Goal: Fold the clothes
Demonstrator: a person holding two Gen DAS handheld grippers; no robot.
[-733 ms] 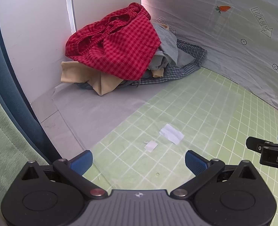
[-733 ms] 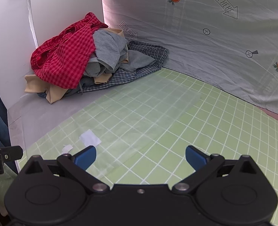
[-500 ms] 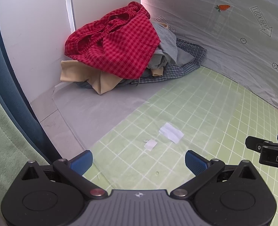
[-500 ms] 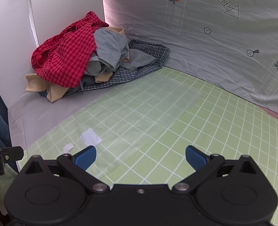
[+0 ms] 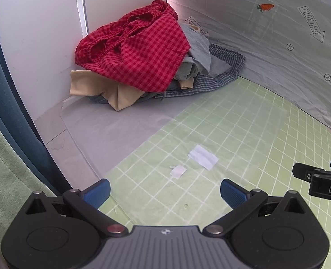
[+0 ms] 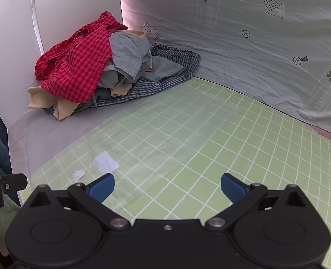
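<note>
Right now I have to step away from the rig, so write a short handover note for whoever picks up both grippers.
Left gripper: open, empty, above the green grid mat.
Right gripper: open, empty, also over the mat.
Clothes: one unfolded pile in the far corner, red checked garment on top, grey garment, beige one and blue checked one beneath.
Done: nothing folded.
Left: pull out and fold each garment.

Clothes pile (image 5: 140, 56) in far corner behind mat (image 5: 243, 139), paper scraps (image 5: 203, 157) on mat.

Two white paper scraps (image 5: 202, 159) on green grid mat (image 5: 243, 134), beside carrot-print sheet (image 5: 266, 33).
</note>
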